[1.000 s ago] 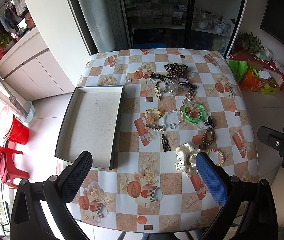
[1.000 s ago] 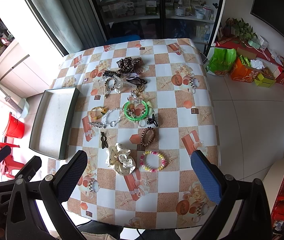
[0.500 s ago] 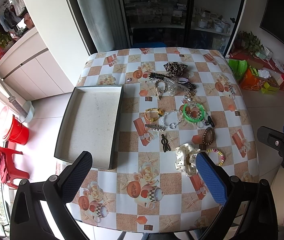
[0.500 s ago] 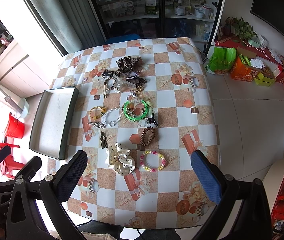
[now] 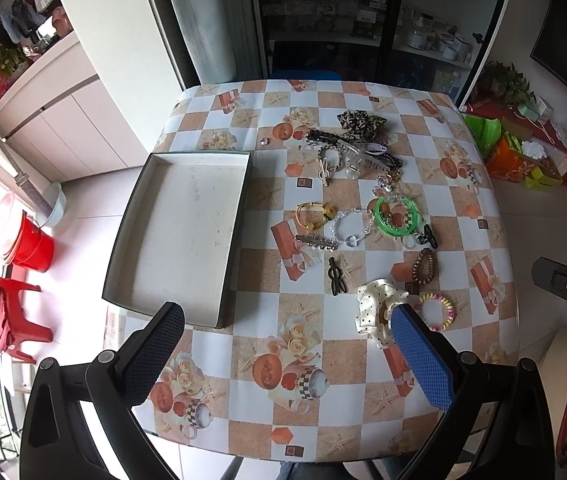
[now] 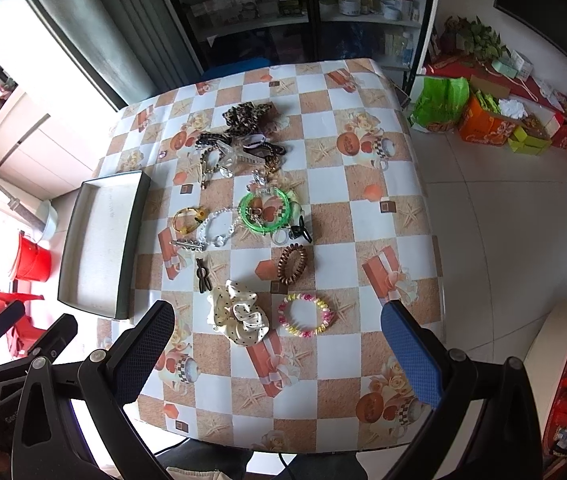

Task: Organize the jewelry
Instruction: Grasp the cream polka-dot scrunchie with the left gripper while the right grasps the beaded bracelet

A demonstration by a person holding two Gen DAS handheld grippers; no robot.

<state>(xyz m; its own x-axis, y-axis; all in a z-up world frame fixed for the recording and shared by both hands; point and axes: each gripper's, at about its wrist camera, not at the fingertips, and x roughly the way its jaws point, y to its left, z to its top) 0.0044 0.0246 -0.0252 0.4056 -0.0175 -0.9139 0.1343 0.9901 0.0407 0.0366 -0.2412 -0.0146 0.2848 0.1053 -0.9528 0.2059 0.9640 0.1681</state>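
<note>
Above the near edge of the checkered table, in the left wrist view, the left gripper is hovering with its jaws spread wide and nothing between them. An open shallow box is lying at the table's left edge, bare inside. Jewelry is lying scattered to its right: a green bangle, a clear bead bracelet, a brown spiral tie and a cream dotted scrunchie just beside the blue finger.

Over the same edge, in the right wrist view, the right gripper is hanging spread and empty, with the scrunchie and a pastel bead bracelet lying between its fingers' lines. The box is sitting to the left.
</note>
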